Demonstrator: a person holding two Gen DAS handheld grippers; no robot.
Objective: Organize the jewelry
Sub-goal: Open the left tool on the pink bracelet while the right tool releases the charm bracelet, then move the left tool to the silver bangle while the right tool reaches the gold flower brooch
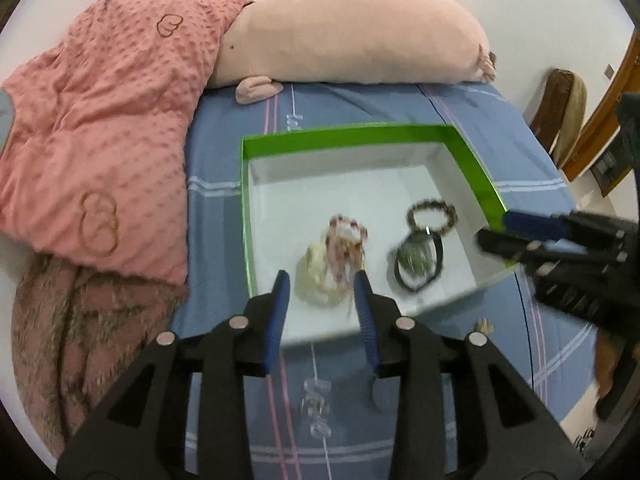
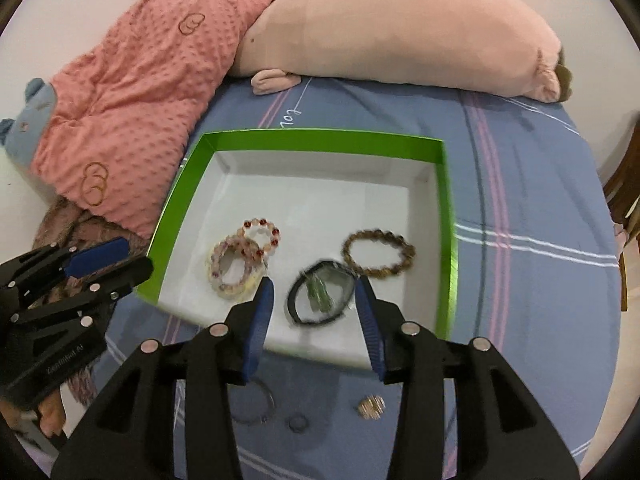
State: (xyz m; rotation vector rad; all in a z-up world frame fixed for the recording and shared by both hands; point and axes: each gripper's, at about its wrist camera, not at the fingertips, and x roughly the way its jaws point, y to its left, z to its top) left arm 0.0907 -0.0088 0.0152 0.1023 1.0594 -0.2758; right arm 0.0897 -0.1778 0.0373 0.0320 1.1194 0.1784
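Green-walled box (image 2: 320, 140) with white floor sits on a blue striped bedsheet (image 2: 520, 200), toward the sheet's near half. Inside the box, left of centre: a pale and pink beaded bracelet cluster (image 2: 232, 268) with a red-and-clear bead bracelet (image 2: 262, 236) touching its far side. Right of centre: brown bead bracelet (image 2: 378, 258), and just nearer, touching or overlapping it, a black cord bracelet with green pendant (image 2: 320, 298). Left gripper (image 1: 322, 280) jaws parted, nothing between the pads; it hangs over the box's near edge above the pale cluster (image 1: 320, 276). Right gripper (image 2: 316, 286) jaws likewise released, empty, above the black cord piece. On the sheet outside the box, by its near wall: a thin dark bangle (image 2: 252, 406), a small dark ring (image 2: 298, 423), a gold-coloured ring (image 2: 372, 406), and, in the left wrist view, a clear bead piece (image 1: 316, 408), blurred. Pink dotted blanket (image 2: 132, 112) lies at the sheet's far left, peach plush pillow (image 2: 400, 28) along its far edge.
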